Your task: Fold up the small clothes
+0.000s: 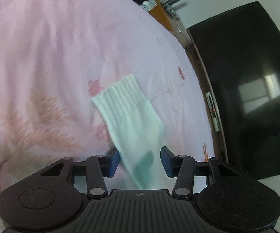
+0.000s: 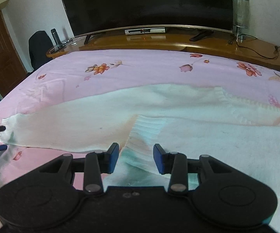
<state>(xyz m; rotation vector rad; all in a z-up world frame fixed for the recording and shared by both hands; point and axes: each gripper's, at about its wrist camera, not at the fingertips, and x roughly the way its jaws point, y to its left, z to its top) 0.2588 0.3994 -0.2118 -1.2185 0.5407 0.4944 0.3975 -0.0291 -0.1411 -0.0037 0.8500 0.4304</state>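
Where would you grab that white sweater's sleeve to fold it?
At the ribbed cuff, coming in along the sleeve from its free end. The cuff is the thickest, firmest edge, and it lies flat on the pink bedsheet. The left gripper already straddles the sleeve, jaws open.

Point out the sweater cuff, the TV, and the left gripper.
sweater cuff (image 1: 118, 91), left wrist view, on its ribbed band.
TV (image 2: 149, 3), right wrist view, mid-screen.
left gripper (image 1: 139, 160), left wrist view, between its fingertips.

Dark television (image 2: 145, 5) on curved wooden stand (image 2: 178, 42)
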